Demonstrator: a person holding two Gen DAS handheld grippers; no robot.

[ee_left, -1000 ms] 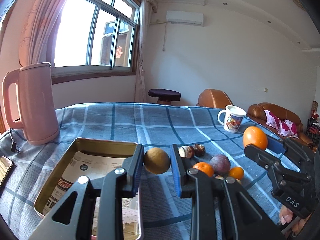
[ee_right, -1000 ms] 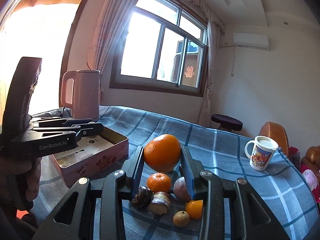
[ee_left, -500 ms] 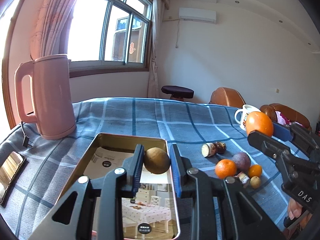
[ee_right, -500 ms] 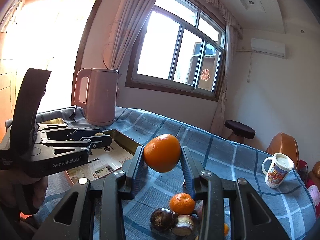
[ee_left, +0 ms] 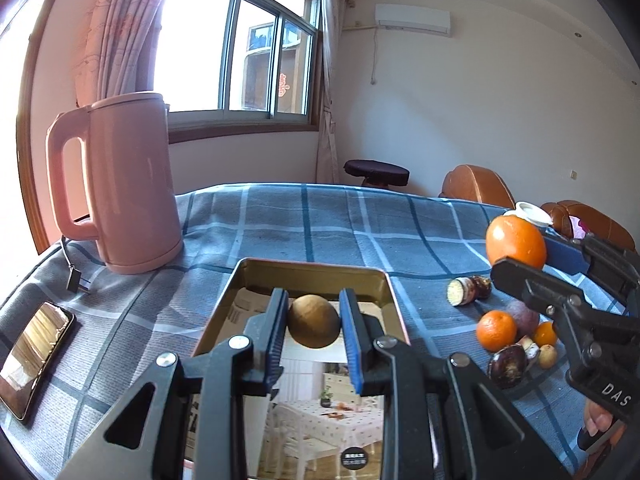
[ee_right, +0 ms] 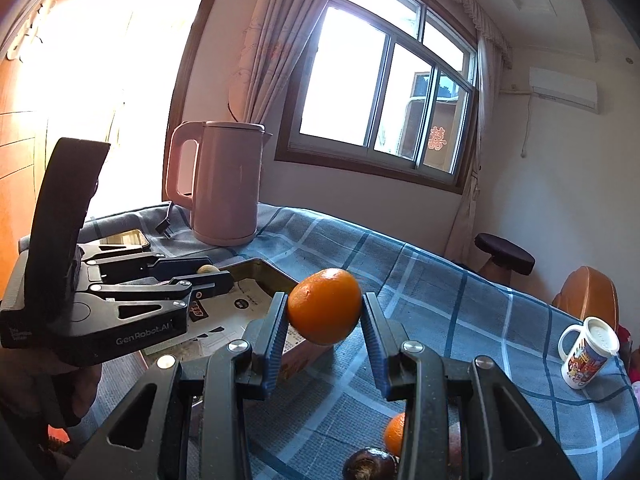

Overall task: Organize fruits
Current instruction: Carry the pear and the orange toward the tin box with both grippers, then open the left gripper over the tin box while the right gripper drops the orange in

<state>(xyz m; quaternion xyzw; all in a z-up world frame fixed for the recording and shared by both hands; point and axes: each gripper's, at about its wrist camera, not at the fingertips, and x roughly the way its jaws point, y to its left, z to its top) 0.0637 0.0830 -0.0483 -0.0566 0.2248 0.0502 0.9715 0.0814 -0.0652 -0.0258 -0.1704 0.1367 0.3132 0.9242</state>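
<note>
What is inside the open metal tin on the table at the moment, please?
The tin holds only printed paper lining where visible. The brown fruit is held above it by the left gripper. That gripper's arms hide the tin's near corners.

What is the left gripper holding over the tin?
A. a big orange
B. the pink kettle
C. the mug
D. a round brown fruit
D: the left gripper is shut on a round brown fruit above the tin; the big orange sits in the right gripper.
</note>
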